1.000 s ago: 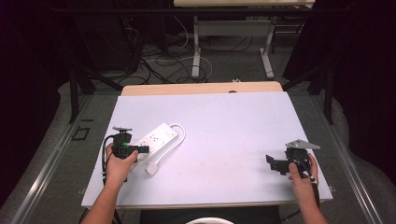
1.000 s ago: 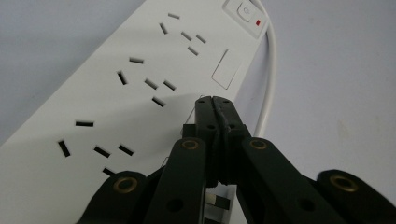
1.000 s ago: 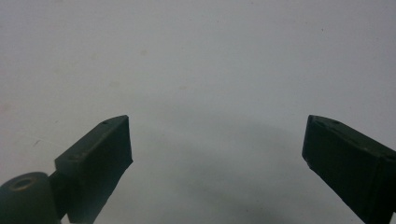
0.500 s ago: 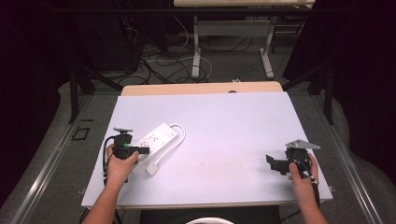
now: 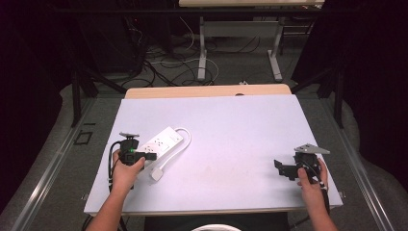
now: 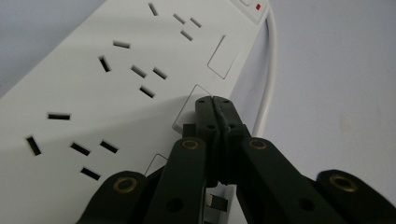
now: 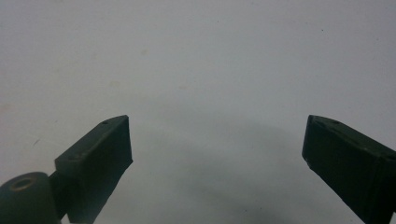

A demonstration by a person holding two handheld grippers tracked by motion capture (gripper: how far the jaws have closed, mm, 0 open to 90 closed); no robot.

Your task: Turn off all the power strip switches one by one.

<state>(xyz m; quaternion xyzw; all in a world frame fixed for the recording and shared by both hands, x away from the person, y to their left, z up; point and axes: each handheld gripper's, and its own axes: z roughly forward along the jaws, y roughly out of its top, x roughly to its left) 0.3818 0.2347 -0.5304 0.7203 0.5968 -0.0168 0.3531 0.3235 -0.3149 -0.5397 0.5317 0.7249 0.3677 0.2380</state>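
The white power strip (image 5: pixel 162 141) lies on the left part of the table (image 5: pixel 231 144), long axis diagonal, switch end pointing far-right. The left gripper (image 5: pixel 149 156), jaws pressed together, touches its near end. The right gripper (image 5: pixel 279 167) hovers wide apart, empty, near the table's right edge.

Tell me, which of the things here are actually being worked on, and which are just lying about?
In use:
- white power strip, with its cord and plug
- left gripper, shut, tips at a switch on the strip
- right gripper, open over bare table, likely waiting

Lying about:
- cables on the floor beyond the table
- second table's legs
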